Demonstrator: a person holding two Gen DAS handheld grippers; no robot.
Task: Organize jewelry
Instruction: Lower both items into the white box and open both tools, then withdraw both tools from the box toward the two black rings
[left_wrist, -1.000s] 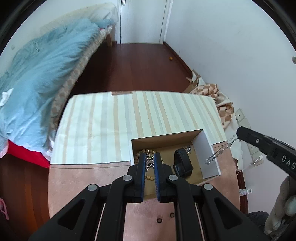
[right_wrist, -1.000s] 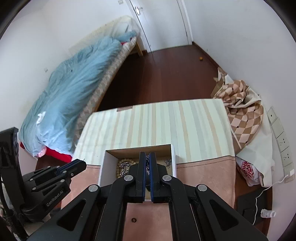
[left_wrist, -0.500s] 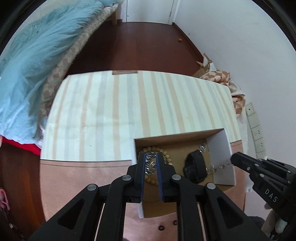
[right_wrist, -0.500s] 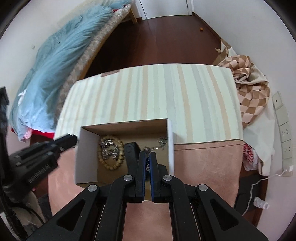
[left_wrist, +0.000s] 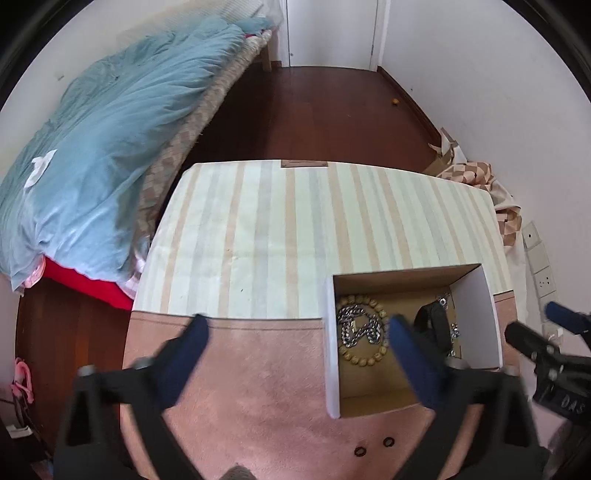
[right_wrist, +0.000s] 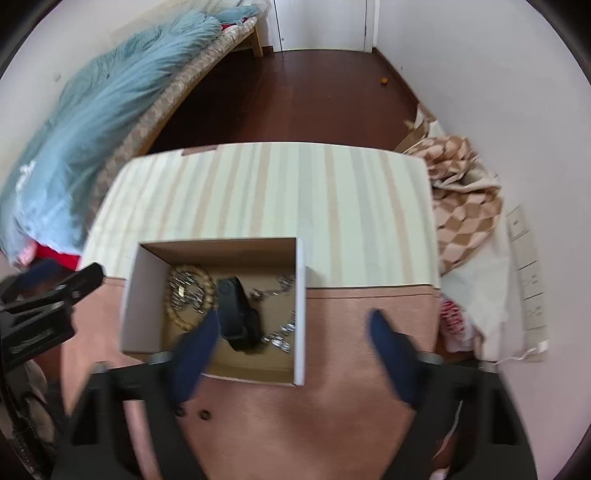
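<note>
Jewelry sits gathered in the cardboard box (right_wrist: 301, 314) at the middle of the right wrist view and at the lower right of the left wrist view: a wooden bead bracelet (left_wrist: 364, 360) with a chunky silver chain (left_wrist: 356, 326) coiled on it, a black band (right_wrist: 238, 315) beside them, and a thin silver chain (right_wrist: 280, 338) strung along the box's right wall. My left tongs (left_wrist: 295, 334) have just been opening and now gape wide with nothing between them, one finger over the pink part of the bench (left_wrist: 240, 369) and the other over the box interior. My right tongs (right_wrist: 293, 325) have likewise just spread and hold nothing, straddling the box's right wall. The risk, as I judge it, lies in how close both pairs hang to the box: a finger catching a wall as I pull away could drag or tip the light carton and spill the pieces. The thin silver chain looks loosely piled near my right finger, so it could snag and trail out. Two small dark rings (left_wrist: 373, 446) at the bottom of the left view could be swept off the bench by a careless pass.
</note>
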